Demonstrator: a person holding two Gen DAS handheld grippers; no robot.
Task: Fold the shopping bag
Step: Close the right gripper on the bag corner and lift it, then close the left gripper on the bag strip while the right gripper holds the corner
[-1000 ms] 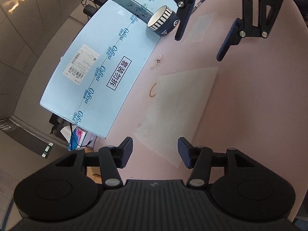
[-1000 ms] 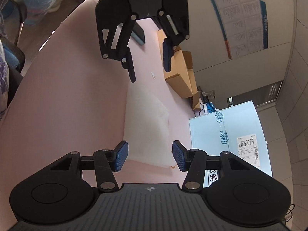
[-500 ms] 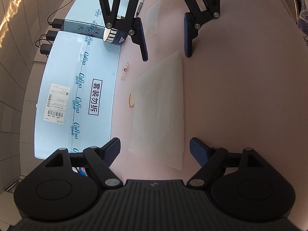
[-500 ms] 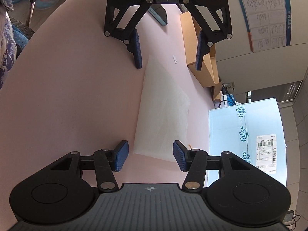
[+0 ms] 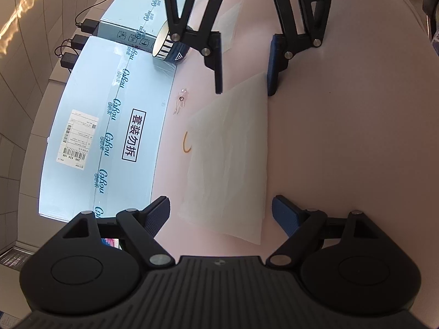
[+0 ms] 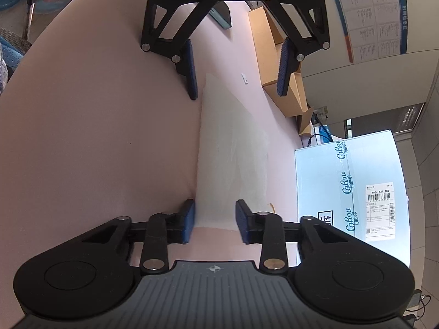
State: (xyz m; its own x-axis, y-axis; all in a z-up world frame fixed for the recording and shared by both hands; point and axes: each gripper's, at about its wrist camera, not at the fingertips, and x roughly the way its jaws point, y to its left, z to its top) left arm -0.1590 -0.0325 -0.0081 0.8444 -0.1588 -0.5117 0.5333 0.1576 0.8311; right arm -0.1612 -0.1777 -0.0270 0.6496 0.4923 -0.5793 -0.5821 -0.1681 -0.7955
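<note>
The pink table [image 5: 343, 137] carried a pale blue box [image 5: 109, 126] along one edge. The white shopping bag [image 5: 227, 164] lay flat beside the box, and its long axis ran from one tool to the other. The left tool [image 5: 219, 213] was spread wide, with its jaws clear of the near end. The right tool [image 6: 215, 219] straddled the opposite end. Its jaws were narrower but still apart, and the pads were not pressing. Judged from this, the right hand was nearer to a grip.
</note>
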